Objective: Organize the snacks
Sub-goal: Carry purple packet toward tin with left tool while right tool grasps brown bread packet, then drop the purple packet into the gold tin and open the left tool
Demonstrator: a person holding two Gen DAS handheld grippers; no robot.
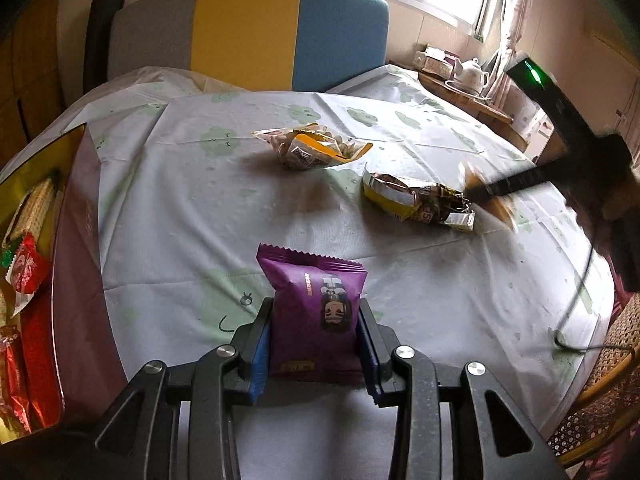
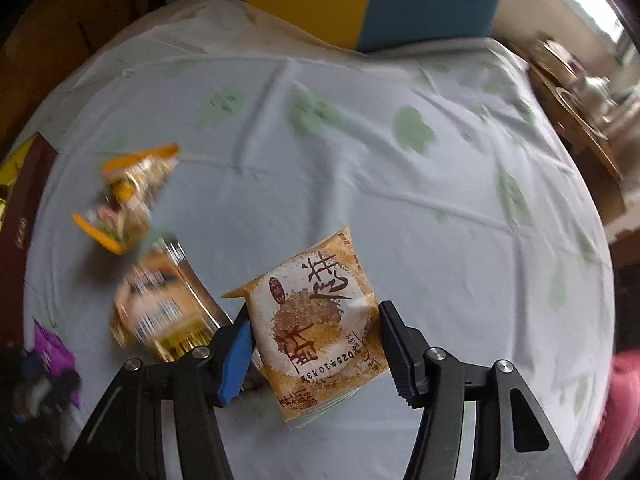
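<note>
Left gripper (image 1: pixel 316 332) is clamped on the purple snack pack (image 1: pixel 316 308), bottom centre – the gift box (image 1: pixel 76 260) at far left looks like its destination. Right gripper (image 2: pixel 316 340) pinches the tan pastry packet (image 2: pixel 316 320), also lifted.

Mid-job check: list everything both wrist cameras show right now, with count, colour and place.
purple snack packet: 1, purple, clamped in the left gripper.
tan pastry packet: 1, tan and white, between the right gripper's fingers.
loose snack bags: 2, yellow and clear, mid-table.
box: 1, maroon with gold lining, table's left edge, holding red-wrapped snacks.
tablecloth: 1, pale with green prints.
chair: 1, grey, yellow, blue, behind the table.
teapot: 1, white, side table.
left gripper: 1, black, blue pads.
right gripper: 1, black, blue pads.
</note>
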